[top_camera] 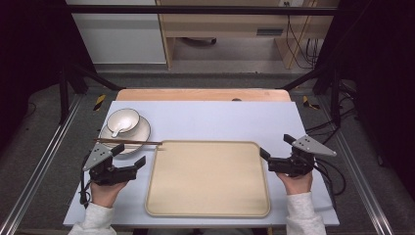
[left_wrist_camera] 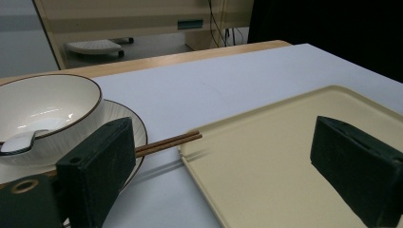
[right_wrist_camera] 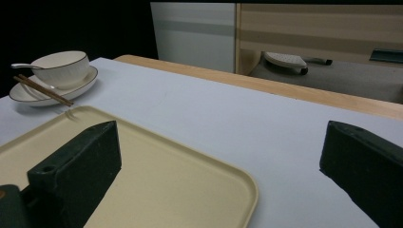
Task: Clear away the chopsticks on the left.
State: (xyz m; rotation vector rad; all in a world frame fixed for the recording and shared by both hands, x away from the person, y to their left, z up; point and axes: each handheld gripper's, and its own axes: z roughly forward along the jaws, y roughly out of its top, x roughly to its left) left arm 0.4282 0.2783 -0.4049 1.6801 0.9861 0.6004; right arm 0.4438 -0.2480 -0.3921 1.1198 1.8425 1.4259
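Both grippers hung open at the tray's two sides, holding nothing.

I had the left gripper [top_camera: 131, 155] spread wide, low beside the cream tray [top_camera: 208, 205]; the chopsticks [top_camera: 128, 142] lay just ahead of it, across the plate [top_camera: 142, 131] to the tray's corner. The bowl [top_camera: 124, 119] with its spoon [top_camera: 118, 129] sat on that plate. The right gripper [top_camera: 275, 146] gaped at the tray's far edge.

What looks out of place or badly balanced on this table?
The chopsticks are the odd thing: they lie across the plate rim, their tips reaching the tray corner, bridging the two. Nothing looks spilled or broken; the bowl sits upright with the spoon inside.
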